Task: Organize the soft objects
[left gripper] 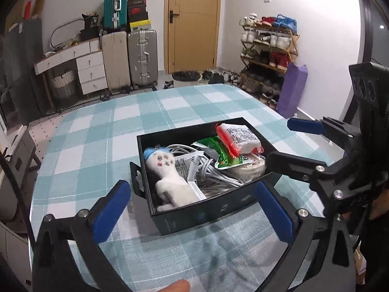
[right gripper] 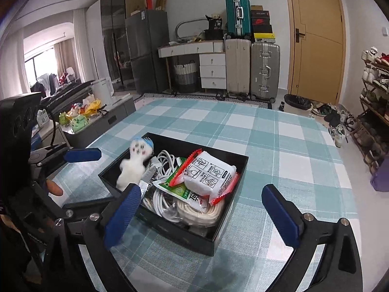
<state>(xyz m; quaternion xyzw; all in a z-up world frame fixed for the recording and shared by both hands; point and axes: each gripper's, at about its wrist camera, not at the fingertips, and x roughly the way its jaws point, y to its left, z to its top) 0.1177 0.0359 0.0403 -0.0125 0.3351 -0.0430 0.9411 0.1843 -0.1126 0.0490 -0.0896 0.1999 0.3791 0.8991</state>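
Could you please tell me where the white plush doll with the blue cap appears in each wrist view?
Left wrist view: the white plush doll with the blue cap lies below centre, in the black box's left end.
Right wrist view: the doll is left of centre, at the box's far-left corner.
Shared landmark: the red-edged white packet in the box.

A home: suitcases (right gripper: 252, 68), shoe rack (left gripper: 267, 48), fridge (right gripper: 145, 51).
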